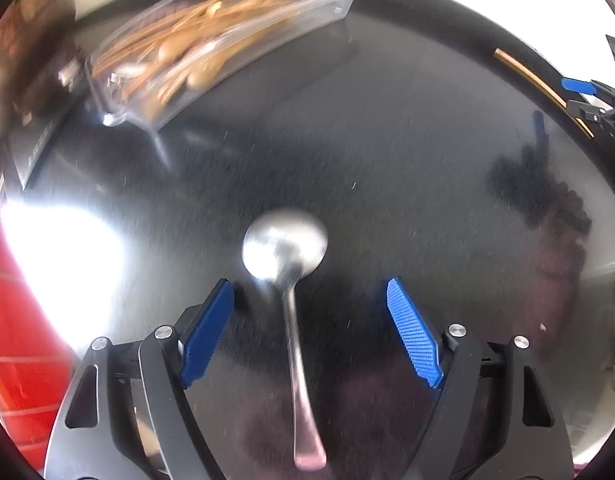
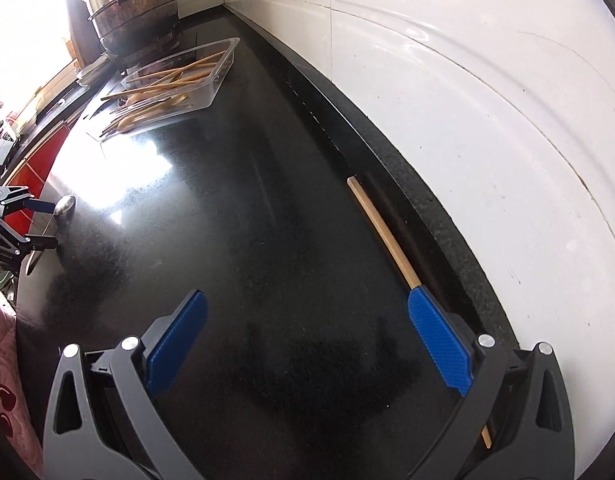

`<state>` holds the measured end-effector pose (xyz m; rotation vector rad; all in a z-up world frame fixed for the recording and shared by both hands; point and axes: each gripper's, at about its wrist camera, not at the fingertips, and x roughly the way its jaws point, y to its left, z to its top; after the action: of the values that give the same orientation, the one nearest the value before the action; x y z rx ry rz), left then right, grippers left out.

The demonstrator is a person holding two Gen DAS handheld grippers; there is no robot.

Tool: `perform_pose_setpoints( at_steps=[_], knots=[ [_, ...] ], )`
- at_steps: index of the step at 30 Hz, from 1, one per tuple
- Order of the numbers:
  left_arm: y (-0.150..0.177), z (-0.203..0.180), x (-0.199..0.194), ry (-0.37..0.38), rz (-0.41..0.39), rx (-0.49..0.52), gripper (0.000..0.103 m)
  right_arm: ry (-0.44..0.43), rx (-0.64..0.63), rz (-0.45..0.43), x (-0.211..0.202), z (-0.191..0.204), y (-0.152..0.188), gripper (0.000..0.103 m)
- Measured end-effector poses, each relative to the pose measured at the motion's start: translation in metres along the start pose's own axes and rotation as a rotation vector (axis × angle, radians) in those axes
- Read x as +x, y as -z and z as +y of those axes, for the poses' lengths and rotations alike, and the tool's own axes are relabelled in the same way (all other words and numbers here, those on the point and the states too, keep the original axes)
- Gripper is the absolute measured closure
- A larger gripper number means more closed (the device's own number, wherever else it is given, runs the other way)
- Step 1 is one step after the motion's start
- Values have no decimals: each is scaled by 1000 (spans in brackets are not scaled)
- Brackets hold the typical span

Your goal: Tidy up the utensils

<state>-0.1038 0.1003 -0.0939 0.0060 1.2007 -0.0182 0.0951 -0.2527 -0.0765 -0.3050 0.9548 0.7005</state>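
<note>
A steel spoon (image 1: 285,254) lies on the black counter (image 1: 387,160), its handle running back between the pads of my open left gripper (image 1: 311,292); the jaws stand wide on either side of it, not touching. A clear plastic tray (image 1: 211,44) with wooden chopsticks and spoons sits at the far left. My right gripper (image 2: 307,308) is open and empty; a single wooden chopstick (image 2: 381,228) lies on the counter by the wall, passing under its right pad (image 2: 439,340). The tray (image 2: 223,76) and spoon (image 2: 64,204) also show in the right wrist view.
Stacked steel pots (image 2: 131,4) stand on a stove beyond the tray. A white tiled wall (image 2: 467,80) borders the counter's far edge. Red cabinet fronts (image 1: 15,340) lie below the near edge. The left gripper (image 2: 31,220) shows at the right wrist view's left edge.
</note>
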Motion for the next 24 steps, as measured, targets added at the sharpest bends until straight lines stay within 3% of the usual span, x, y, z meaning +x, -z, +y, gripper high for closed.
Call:
perform_pose_setpoints(
  at_steps=[3, 5, 10, 11, 17, 24],
  knots=[
    [-6, -3, -3, -3, -43, 17, 34, 34, 0, 17, 1, 4, -2, 6],
    [-10, -8, -6, -1, -83, 40, 66, 59, 0, 31, 3, 6, -2, 6],
    [-16, -23, -5, 13, -115, 83, 68, 76, 22, 32, 4, 3, -1, 6],
    [-16, -26, -4, 23, -122, 91, 99, 77, 28, 30, 3, 3, 0, 6],
    [-31, -48, 6, 82, -129, 178, 103, 88, 58, 15, -8, -1, 4, 6],
    [-58, -63, 19, 126, -147, 210, 103, 80, 98, -34, -26, -5, 6, 6]
  ],
)
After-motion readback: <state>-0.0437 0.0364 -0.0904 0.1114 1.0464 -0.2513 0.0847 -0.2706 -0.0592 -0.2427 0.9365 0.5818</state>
